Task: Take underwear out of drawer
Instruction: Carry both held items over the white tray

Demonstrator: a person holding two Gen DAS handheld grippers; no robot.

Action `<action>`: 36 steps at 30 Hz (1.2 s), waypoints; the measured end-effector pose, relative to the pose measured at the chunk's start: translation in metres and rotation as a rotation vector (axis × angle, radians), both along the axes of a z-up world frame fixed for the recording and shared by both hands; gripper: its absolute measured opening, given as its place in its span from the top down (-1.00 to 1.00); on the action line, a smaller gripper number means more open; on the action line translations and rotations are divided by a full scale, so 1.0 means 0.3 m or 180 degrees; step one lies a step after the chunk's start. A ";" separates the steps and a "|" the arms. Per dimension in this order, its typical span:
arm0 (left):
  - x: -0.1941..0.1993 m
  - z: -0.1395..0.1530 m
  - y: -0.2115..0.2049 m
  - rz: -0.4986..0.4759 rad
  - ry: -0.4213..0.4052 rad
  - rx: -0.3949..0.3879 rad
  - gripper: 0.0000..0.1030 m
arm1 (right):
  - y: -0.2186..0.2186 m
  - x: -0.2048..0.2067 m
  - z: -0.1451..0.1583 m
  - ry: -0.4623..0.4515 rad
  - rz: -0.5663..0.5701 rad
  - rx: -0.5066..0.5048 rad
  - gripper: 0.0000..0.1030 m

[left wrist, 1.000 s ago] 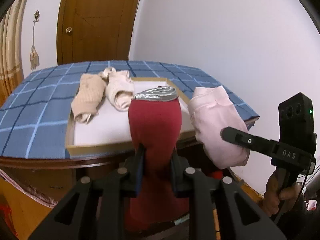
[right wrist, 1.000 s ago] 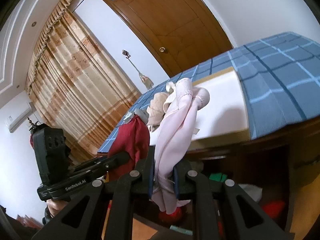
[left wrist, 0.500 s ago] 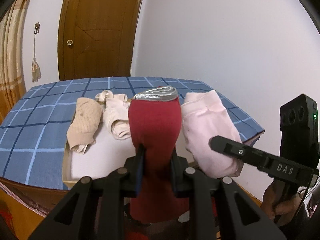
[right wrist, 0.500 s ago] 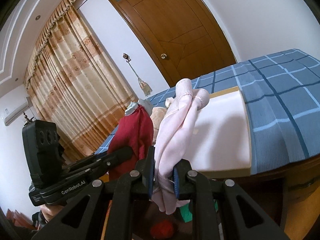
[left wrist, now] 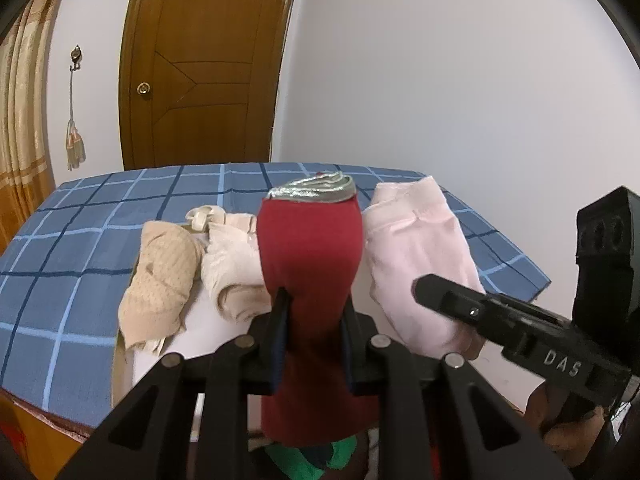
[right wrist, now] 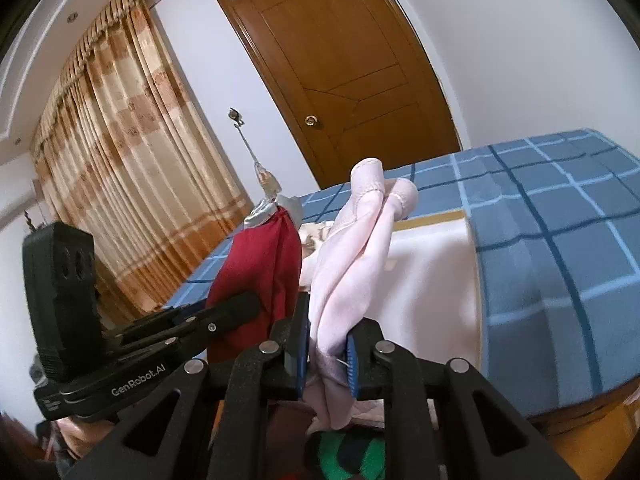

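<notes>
Underwear: red pair [left wrist: 310, 256] clamped in left gripper [left wrist: 312, 336]; pink pair [right wrist: 352, 264] clamped in right gripper [right wrist: 327, 350], white tray [right wrist: 432, 276] beyond both

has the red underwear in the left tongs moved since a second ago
Yes: the red underwear has risen, forward over the white tray.

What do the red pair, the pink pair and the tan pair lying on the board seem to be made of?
Red pair: smooth matte knit, probably cotton, with a shiny silvery waistband. Pink pair: soft, thin matte fabric, likely cotton, judging by its loose folds and stitched hems. Tan pair: an openwork or mesh knit, going by the regular tiny holes; the fibre can't be told.
</notes>
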State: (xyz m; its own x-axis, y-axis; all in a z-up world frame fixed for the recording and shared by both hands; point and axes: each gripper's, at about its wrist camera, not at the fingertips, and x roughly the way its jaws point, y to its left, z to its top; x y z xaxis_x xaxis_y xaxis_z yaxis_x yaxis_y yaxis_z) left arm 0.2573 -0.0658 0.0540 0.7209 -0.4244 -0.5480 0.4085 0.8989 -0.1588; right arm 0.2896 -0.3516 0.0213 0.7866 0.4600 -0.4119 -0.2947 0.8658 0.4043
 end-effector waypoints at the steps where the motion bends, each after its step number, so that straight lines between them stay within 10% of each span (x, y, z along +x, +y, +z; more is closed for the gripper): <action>1: 0.012 -0.001 -0.006 0.0008 0.0002 0.0004 0.61 | 0.001 0.016 0.000 0.0000 -0.0013 -0.0041 0.67; 36: 0.383 -0.120 -0.122 0.0395 0.0347 0.0288 0.61 | 0.061 0.450 -0.074 0.0633 -0.0276 -0.0680 0.66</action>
